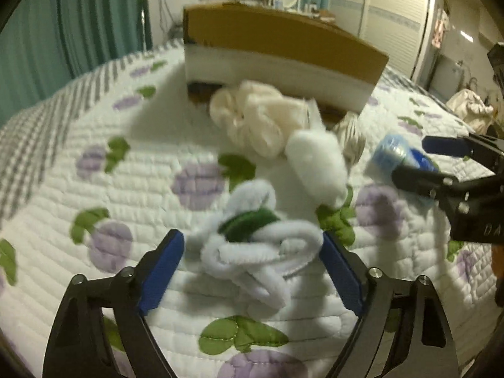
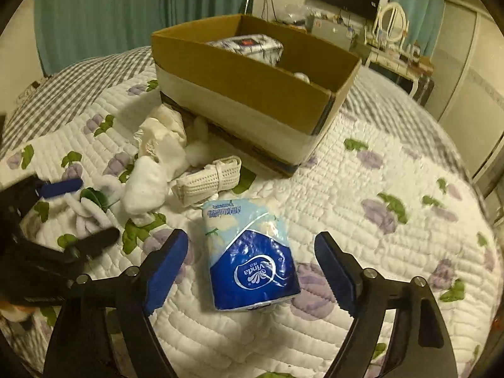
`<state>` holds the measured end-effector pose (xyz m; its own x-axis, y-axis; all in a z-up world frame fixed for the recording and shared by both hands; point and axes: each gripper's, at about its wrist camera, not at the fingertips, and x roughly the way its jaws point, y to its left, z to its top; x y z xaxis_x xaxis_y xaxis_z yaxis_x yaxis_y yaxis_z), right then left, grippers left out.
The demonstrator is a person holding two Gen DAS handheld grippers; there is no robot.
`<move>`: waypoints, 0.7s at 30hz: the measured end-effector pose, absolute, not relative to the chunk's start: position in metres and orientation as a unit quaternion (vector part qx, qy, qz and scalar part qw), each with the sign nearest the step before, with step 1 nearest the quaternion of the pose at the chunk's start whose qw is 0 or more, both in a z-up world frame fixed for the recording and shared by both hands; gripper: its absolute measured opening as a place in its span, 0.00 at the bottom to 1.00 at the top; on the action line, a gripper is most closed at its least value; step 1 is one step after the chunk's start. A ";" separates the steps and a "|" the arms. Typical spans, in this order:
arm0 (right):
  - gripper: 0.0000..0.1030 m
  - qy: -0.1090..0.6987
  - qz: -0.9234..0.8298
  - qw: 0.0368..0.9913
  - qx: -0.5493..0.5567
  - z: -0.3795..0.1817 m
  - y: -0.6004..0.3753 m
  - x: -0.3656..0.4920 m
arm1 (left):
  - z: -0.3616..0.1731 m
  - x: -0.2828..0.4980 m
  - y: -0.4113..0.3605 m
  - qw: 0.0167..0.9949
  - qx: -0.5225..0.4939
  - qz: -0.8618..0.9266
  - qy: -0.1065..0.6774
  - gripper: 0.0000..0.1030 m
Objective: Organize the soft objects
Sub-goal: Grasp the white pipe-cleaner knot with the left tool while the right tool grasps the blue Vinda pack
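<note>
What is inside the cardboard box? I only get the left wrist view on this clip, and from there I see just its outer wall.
Observer: The right wrist view looks over the rim of the cardboard box: a patterned plastic-wrapped pack lies at its far end.
Operator: And the blue thing by the right gripper?
Observer: It is a Vinda tissue pack, lying flat on the quilt between the open fingers of the right gripper, not yet pinched.
Operator: Anything hidden behind the white fluffy piece?
Observer: Yes, a folded white mesh strap lies on the quilt between that white fluffy piece and the box.
</note>
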<state>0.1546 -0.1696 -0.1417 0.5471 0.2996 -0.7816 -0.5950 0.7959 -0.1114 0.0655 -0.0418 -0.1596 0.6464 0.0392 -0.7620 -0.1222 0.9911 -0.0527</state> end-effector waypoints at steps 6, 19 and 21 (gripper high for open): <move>0.56 0.424 0.265 0.849 -0.170 -0.149 -0.170 0.161 | -0.159 0.065 -0.045 0.908 -0.053 0.023 0.415 0.65; 0.54 0.411 0.247 0.864 -0.152 -0.135 -0.176 0.135 | -0.144 0.049 -0.051 0.911 -0.048 -0.003 0.409 0.50; 0.54 0.405 0.242 0.870 -0.145 -0.128 -0.178 0.127 | -0.136 0.046 -0.050 0.913 -0.057 -0.007 0.404 0.50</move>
